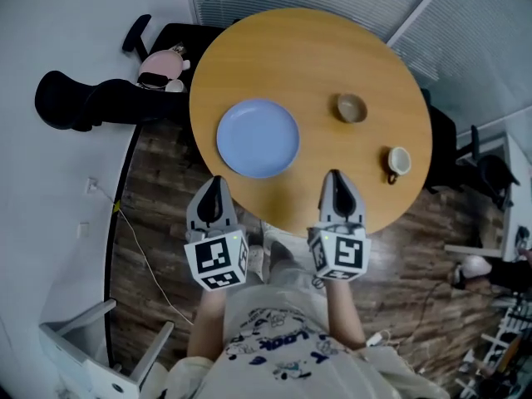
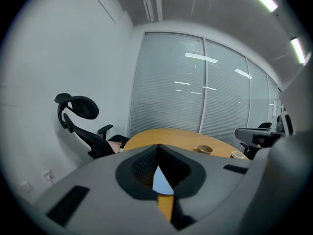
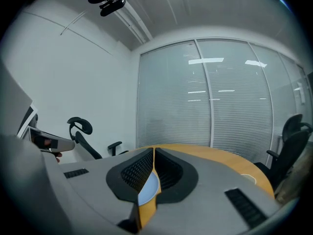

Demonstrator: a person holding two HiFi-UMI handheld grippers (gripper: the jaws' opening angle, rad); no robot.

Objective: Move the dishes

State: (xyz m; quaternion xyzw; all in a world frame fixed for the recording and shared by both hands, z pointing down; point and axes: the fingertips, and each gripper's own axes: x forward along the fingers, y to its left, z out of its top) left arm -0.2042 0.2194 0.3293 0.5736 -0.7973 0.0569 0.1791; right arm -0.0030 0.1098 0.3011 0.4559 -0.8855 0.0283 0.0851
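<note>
As a person stands at the near edge of a round wooden table [image 1: 307, 48], the 3 dishes to be moved sit untouched on its top. A pale blue plate [image 1: 258, 138] lies at the near left. A small brown bowl [image 1: 352, 107] sits farther back, right of centre, and a cream cup [image 1: 399, 161] with a handle stands near the right rim. All 3 are well apart from one another.

The left gripper [image 1: 218, 183] hovers at the table's near edge, just beside the plate's near-left rim, its jaws pressed together with nothing between them. Its own view shows the 2 tips meeting, with only a sliver of blue plate and table top visible through the gap lower down. The right gripper [image 1: 333, 176] hangs over the near edge to the right of the plate, likewise closed tip to tip and empty.

A black office chair [image 1: 83, 98] stands off the table's far-left side by the white wall.

Judged from how things lie, the task is at its start. No dish is held or lifted, all 3 are left to move, and their destination is not shown. The plate, nearest both grippers, looks the likeliest first pick, and either gripper would have to spread its jaws before taking hold.
</note>
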